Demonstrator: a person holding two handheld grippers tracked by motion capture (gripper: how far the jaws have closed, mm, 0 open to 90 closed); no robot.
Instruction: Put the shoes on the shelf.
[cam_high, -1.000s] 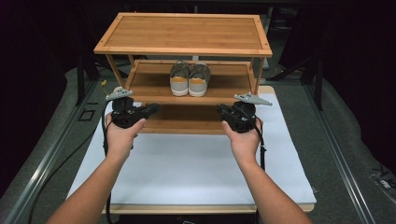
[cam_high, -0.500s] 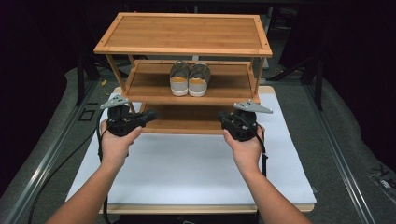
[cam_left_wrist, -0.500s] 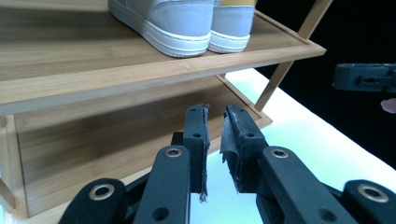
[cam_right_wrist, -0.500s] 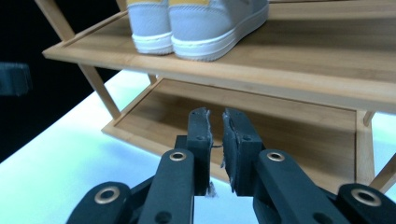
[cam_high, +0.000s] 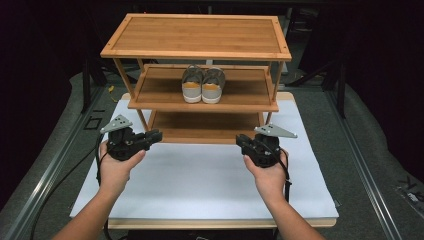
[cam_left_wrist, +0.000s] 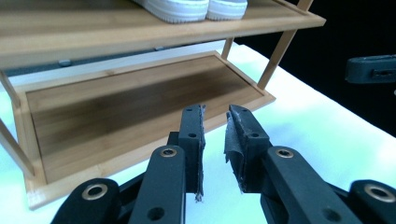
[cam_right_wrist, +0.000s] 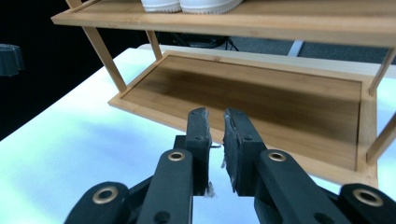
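Observation:
A pair of grey shoes (cam_high: 202, 85) with white soles stands side by side on the middle shelf of a three-tier bamboo rack (cam_high: 197, 35); the soles (cam_left_wrist: 187, 7) (cam_right_wrist: 187, 4) show at the top of both gripper views. My left gripper (cam_high: 156, 136) (cam_left_wrist: 215, 112) hovers over the white mat before the rack's bottom shelf (cam_left_wrist: 130, 102), left of centre. Its jaws have just been opening and hold nothing. My right gripper (cam_high: 241, 141) (cam_right_wrist: 215, 114) hangs before the same shelf (cam_right_wrist: 243, 93) at the right, jaws a little apart and empty.
The rack stands at the back of a white mat (cam_high: 200, 185) on a wooden table. Dark floor, a rail (cam_high: 45, 175) at the left and black stands surround it. The bottom shelf (cam_high: 205, 127) and top shelf are bare. Each gripper view catches the other gripper (cam_left_wrist: 373, 69) (cam_right_wrist: 9, 58) at its edge.
Both hands have drawn back from the rack toward the table's near edge and sunk a little. The left jaws stand wider apart than before.

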